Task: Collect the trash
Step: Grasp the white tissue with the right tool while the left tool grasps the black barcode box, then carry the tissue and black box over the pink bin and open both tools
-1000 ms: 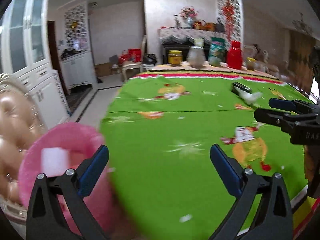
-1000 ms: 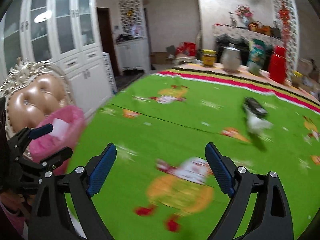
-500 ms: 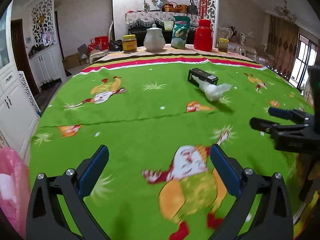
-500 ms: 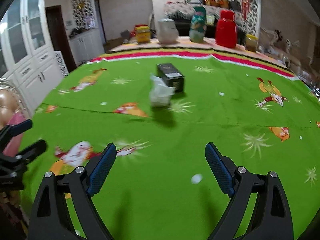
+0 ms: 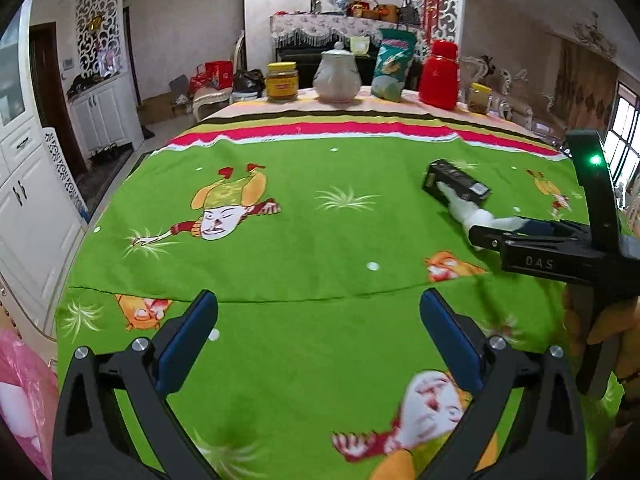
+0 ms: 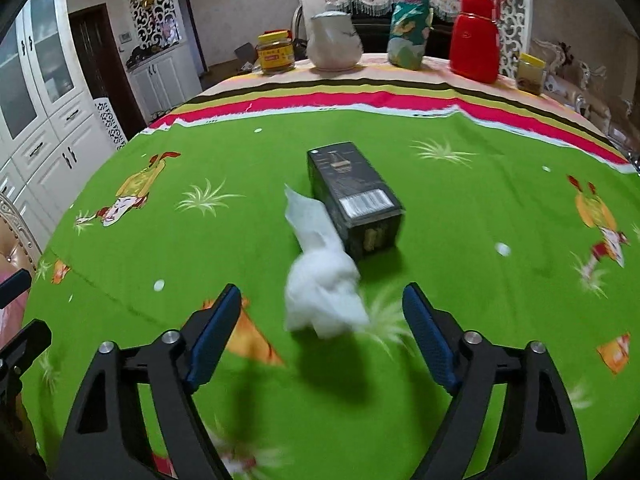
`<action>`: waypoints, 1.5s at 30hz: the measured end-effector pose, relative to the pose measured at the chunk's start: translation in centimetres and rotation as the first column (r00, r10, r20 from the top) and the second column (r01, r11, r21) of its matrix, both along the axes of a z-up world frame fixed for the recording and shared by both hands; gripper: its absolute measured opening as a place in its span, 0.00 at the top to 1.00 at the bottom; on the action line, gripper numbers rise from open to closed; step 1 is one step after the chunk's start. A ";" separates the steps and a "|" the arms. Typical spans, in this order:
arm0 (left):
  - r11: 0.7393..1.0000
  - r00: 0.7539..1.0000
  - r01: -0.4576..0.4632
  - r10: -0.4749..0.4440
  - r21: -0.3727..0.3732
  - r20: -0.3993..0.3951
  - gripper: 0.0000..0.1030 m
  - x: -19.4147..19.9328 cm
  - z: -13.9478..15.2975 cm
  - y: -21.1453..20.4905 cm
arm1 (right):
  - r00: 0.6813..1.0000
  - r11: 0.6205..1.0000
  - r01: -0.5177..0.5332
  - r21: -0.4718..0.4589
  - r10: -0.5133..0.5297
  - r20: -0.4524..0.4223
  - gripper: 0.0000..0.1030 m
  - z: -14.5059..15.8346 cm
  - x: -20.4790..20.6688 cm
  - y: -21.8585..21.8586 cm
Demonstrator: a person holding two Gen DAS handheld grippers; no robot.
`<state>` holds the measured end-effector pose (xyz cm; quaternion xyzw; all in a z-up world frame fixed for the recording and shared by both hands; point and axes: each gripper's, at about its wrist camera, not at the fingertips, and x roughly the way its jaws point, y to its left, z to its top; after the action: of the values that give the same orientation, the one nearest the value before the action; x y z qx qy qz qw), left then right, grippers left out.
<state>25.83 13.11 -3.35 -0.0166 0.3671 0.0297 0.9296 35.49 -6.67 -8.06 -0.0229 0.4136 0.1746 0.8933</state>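
Note:
A crumpled white tissue [image 6: 316,252] lies on the green tablecloth [image 6: 460,220], leaning against a black box [image 6: 352,188]. My right gripper [image 6: 320,290] reaches over the tissue's near end. Its jaws are closing with the tissue between them, and the blue pads [image 6: 216,324] stand clear of it. From the left wrist view, the tissue [image 5: 464,210] and the box [image 5: 456,180] sit at the right, with the right gripper [image 5: 500,228] at the tissue. My left gripper [image 5: 318,296] hangs open and empty over the cloth. A pink trash bag [image 5: 20,392] shows at the lower left.
Along the table's far edge stand a yellow-lidded jar [image 5: 282,82], a white teapot [image 5: 337,74], a green snack bag [image 5: 394,64], a red flask [image 5: 440,76] and a small jar [image 5: 478,98]. White cabinets [image 5: 24,184] line the left wall. A person's hand [image 5: 612,320] holds the right gripper.
Both views swung away from the pink bag and padded chair toward the table's middle. The right gripper came up to the tissue and its jaws narrowed. The left gripper stayed open.

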 end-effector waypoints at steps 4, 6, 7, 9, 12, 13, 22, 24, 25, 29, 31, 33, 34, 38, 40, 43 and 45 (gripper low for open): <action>1.000 1.000 0.012 -0.012 0.009 -0.019 0.05 1.7 -0.3 -0.3 | 0.999 0.999 -0.010 -0.044 0.008 -0.037 0.71 -1.0 0.3 0.0; 1.000 0.999 0.029 -0.029 0.002 -0.019 0.05 3.0 -0.2 -1.3 | 1.000 1.000 -0.004 -0.021 0.004 -0.017 0.71 -0.4 -0.9 -1.7; 0.999 0.999 0.037 -0.037 -0.005 -0.020 0.05 3.4 -0.2 -1.8 | 1.000 1.000 -0.001 -0.014 0.001 -0.008 0.72 -0.2 -1.4 -2.5; 0.998 0.998 0.059 -0.059 -0.028 -0.023 0.05 4.7 -0.3 -3.5 | 1.000 1.000 0.010 -0.005 -0.009 0.015 0.72 0.6 -2.6 -4.5; 0.994 0.995 0.093 -0.095 -0.066 -0.033 0.05 7.2 -0.6 -7.0 | 0.998 0.999 0.038 -0.010 -0.038 0.040 0.72 1.5 -4.4 -8.0; 0.992 0.994 0.102 -0.105 -0.078 -0.035 0.05 8.0 -0.8 -8.3 | 0.998 0.999 0.049 -0.005 -0.049 0.042 0.72 1.8 -5.1 -9.3; 0.995 0.998 -0.016 0.009 -0.103 -0.064 0.05 16.3 -2.0 -16.3 | 0.994 0.994 0.097 0.053 -0.099 0.047 0.72 1.5 -7.1 -15.3; 0.994 0.995 -0.065 0.059 -0.086 -0.078 0.05 17.9 -2.5 -17.0 | 0.993 0.992 0.100 0.079 -0.104 0.046 0.72 1.4 -7.1 -15.7; 0.994 0.993 -0.086 0.079 -0.074 -0.086 0.05 18.6 -2.7 -17.2 | 0.993 0.991 0.101 0.087 -0.105 0.047 0.72 1.4 -7.0 -15.8; 0.993 0.986 -0.112 0.107 -0.030 -0.131 0.28 20.6 -4.0 -17.6 | 0.994 0.990 0.095 0.107 -0.101 0.049 0.72 1.3 -7.0 -15.9; 0.996 0.984 -0.081 0.075 -0.032 -0.164 0.57 20.5 -4.6 -17.4 | 0.994 0.989 0.096 0.116 -0.102 0.044 0.72 1.2 -7.1 -16.0; 0.999 0.989 -0.046 0.043 -0.015 -0.142 0.64 19.0 -4.4 -17.6 | 0.994 0.989 0.098 0.111 -0.104 0.043 0.72 1.1 -7.3 -16.0; 1.000 0.991 -0.023 0.021 -0.012 -0.129 0.64 18.1 -4.3 -17.7 | 0.994 0.989 0.101 0.110 -0.106 0.041 0.72 1.1 -7.4 -16.0; 0.998 0.995 0.068 -0.068 -0.007 -0.075 0.64 12.5 -3.5 -17.3 | 0.991 0.988 0.125 0.096 -0.129 0.039 0.72 1.0 -7.9 -15.8; 0.995 0.994 0.093 -0.094 -0.025 -0.060 0.64 10.1 -3.2 -17.0 | 0.990 0.986 0.135 0.093 -0.139 0.039 0.72 1.0 -8.4 -15.7; 0.989 0.990 0.138 -0.139 -0.048 -0.038 0.64 6.5 -2.8 -16.6 | 0.989 0.986 0.140 0.092 -0.145 0.042 0.72 1.3 -9.5 -15.2; 0.984 0.985 0.166 -0.168 -0.059 -0.026 0.64 4.1 -2.5 -16.5 | 0.988 0.986 0.141 0.086 -0.146 0.053 0.72 1.6 -10.6 -14.7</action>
<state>29.91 -3.39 -5.85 -0.0117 0.3821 -0.0587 0.9222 24.85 -21.34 -6.45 0.0386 0.3802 0.1260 0.9155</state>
